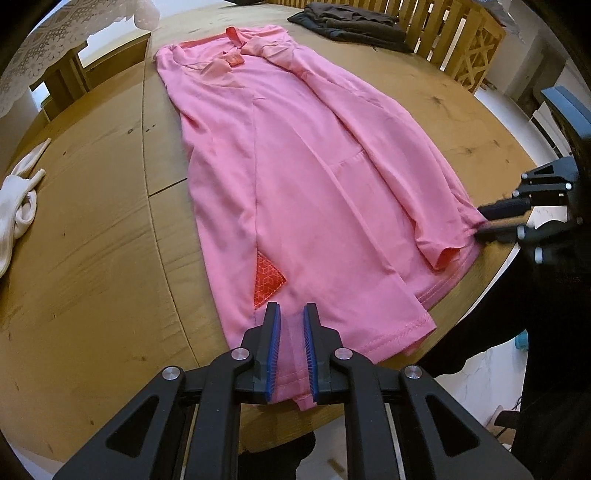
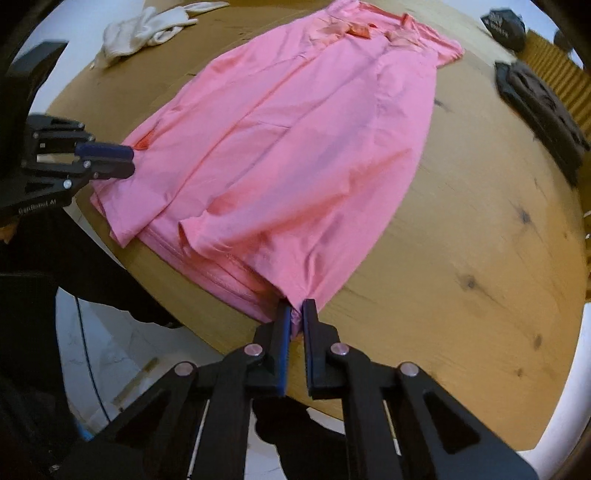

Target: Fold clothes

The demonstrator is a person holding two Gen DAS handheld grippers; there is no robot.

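Note:
A pink shirt [image 1: 295, 166] lies lengthwise on the wooden table [image 1: 92, 258], sides folded inward, collar at the far end; it also shows in the right wrist view [image 2: 295, 140]. My left gripper [image 1: 291, 314] is shut on the shirt's hem at its near left corner, and it also shows in the right wrist view [image 2: 129, 162]. My right gripper [image 2: 295, 306] is shut on the hem's other corner at the table's near edge, and it shows at the right of the left wrist view [image 1: 484, 221]. An orange patterned patch [image 1: 267, 284] shows near the hem.
A white garment [image 1: 18, 206] lies at the table's left, also seen in the right wrist view [image 2: 147, 29]. A folded dark garment [image 1: 354, 22] sits at the far right, near wooden chair backs [image 1: 454, 40]. The table edge is close to both grippers.

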